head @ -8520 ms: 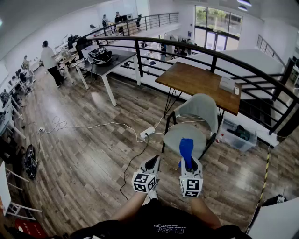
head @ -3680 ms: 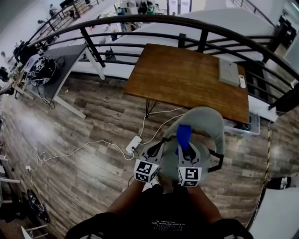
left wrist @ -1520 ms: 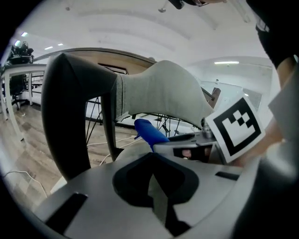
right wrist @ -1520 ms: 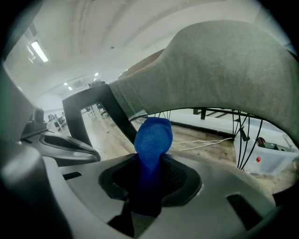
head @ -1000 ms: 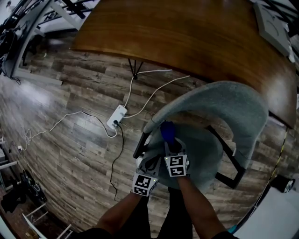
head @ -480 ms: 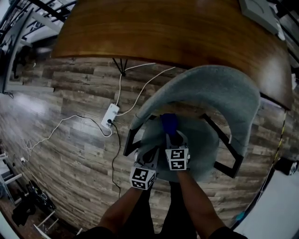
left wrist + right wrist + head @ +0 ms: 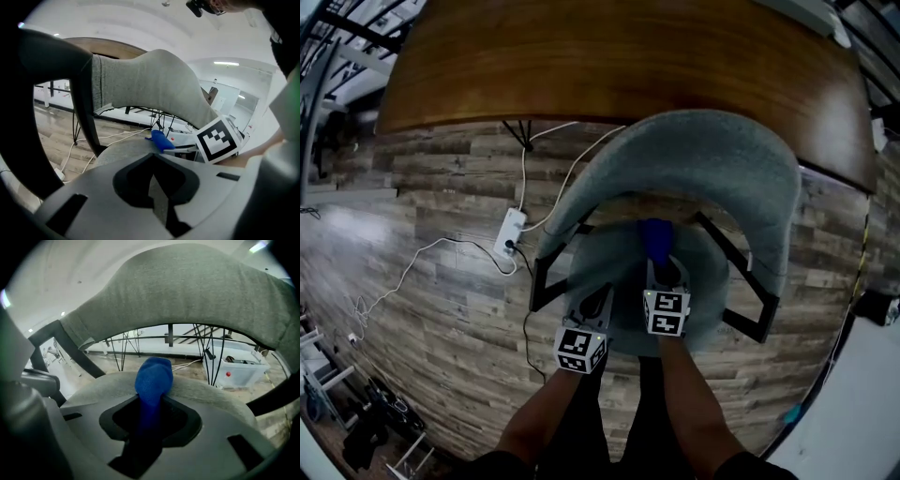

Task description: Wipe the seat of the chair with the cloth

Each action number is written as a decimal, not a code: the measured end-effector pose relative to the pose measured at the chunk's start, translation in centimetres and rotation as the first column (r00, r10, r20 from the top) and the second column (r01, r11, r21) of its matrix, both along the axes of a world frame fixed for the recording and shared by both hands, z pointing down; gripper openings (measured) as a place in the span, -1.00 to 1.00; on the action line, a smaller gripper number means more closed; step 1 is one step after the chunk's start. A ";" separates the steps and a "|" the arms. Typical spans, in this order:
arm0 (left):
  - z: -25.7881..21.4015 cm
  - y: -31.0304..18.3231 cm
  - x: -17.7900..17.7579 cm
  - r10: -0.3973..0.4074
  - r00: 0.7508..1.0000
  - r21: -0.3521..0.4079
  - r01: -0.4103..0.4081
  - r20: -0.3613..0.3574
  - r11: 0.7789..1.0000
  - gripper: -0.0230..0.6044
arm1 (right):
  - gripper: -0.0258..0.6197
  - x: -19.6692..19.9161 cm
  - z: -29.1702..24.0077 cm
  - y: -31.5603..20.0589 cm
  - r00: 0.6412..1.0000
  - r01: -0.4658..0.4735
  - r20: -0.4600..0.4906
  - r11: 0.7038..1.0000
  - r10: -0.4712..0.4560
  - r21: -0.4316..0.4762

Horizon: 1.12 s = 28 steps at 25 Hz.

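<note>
Lower centre in the head view, the left gripper [image 7: 600, 302] hangs over the front edge of the seat [image 7: 712, 281], jaws together on nothing. Just right of it, the right gripper [image 7: 662, 267] is clamped on the blue cloth [image 7: 654, 236], which lies mid-seat. Beyond, the backrest [image 7: 703, 164] curves below the table [image 7: 581, 56] along the top.

Blue cloth [image 7: 654, 239], grey chair [image 7: 703, 159], brown wood-grain floor [image 7: 441, 216].

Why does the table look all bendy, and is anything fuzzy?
Head view: the wide lens bends the wooden table, and a pale sheen glares on the floor at left. Left gripper view: the chair's black frame, close up, is a soft blur. Right gripper view: the blue cloth looks fairly sharp; the corners go dark.
</note>
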<state>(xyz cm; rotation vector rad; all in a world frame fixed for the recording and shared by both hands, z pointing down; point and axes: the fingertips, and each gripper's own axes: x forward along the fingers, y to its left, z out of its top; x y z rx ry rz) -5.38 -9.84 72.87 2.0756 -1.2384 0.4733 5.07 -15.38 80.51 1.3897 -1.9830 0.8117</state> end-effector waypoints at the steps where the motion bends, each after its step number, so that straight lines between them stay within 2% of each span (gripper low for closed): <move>1: 0.1 0.0 0.5 0.007 1.000 -0.003 -0.007 -0.003 1.000 -0.92 | -0.55 0.7 0.1 0.1 1.000 -0.011 -0.006 1.000 0.011 -0.005; 5: 0.3 0.1 2.9 0.055 0.998 0.003 -0.055 -0.005 0.999 -0.92 | -0.55 4.0 0.2 0.2 0.996 -0.084 -0.031 0.996 0.084 -0.025; 11: -0.3 -0.8 4.5 0.080 0.997 0.024 -0.080 -0.006 0.997 -0.92 | -0.55 7.2 0.1 -0.2 0.987 -0.151 -0.057 0.988 0.151 0.000; 18: -0.2 -0.3 6.6 0.144 0.990 0.020 -0.144 -0.009 0.989 -0.92 | -0.55 12.4 0.0 0.9 0.953 -0.289 -0.097 0.957 0.286 -0.024; 22: 0.0 0.2 7.1 0.172 0.985 0.013 -0.171 -0.016 0.985 -0.92 | -0.55 14.9 0.2 1.5 0.935 -0.340 -0.107 0.940 0.337 -0.016; 28: 0.1 1.1 6.7 0.181 0.983 0.007 -0.181 -0.017 0.983 -0.92 | -0.55 16.5 -0.1 2.3 0.920 -0.374 -0.125 0.927 0.371 0.003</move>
